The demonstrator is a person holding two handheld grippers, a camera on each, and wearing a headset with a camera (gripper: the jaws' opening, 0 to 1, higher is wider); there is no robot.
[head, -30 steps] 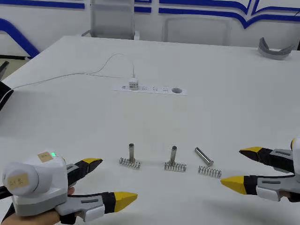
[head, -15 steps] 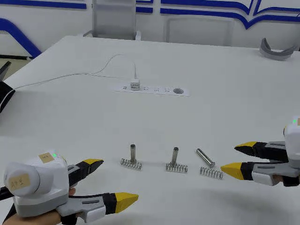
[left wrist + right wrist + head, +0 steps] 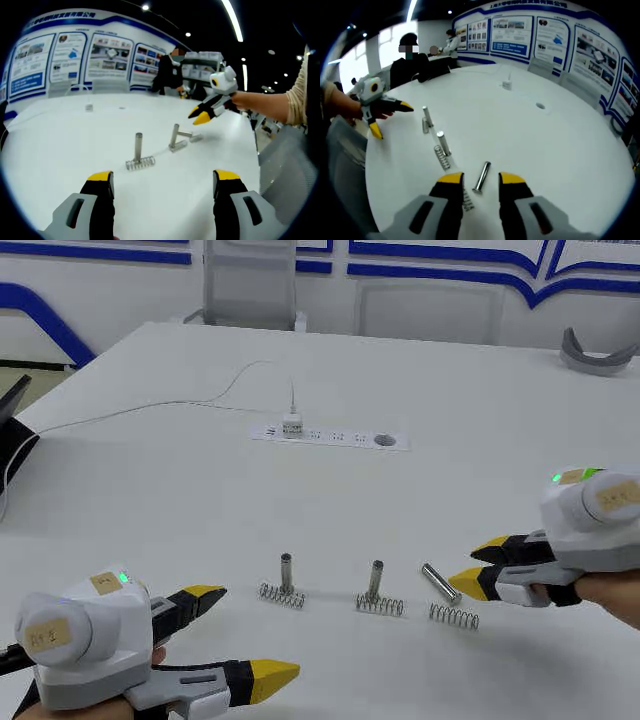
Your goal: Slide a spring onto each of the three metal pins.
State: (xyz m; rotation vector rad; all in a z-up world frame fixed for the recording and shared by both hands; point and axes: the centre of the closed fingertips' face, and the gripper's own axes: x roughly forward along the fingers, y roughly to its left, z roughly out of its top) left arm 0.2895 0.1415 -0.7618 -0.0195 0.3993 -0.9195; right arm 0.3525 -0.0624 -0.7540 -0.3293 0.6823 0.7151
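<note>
Two upright pins [image 3: 286, 571] are standing and a third pin [image 3: 440, 584] is lying flat on the white worktop [image 3: 180, 490], with springs [image 3: 380, 606] lying just beside them. The right claw [image 3: 465, 568] is hovering near the third pin, partly open and empty. The left claw [image 3: 258, 632] is gaping wide, holding nothing.

On the white table [image 3: 150, 490] the left pin [image 3: 286, 571] and the middle pin [image 3: 376, 578] stand upright, and the third pin [image 3: 440, 583] lies flat. A spring lies just in front of each: left spring [image 3: 281, 594], middle spring [image 3: 380, 606], right spring [image 3: 453, 616]. The right gripper [image 3: 478, 564], jaws slightly apart, hovers just beside the lying pin. The left gripper [image 3: 243, 633] is spread wide near the bottom edge. Farther back lies a power strip [image 3: 330, 437].
</note>
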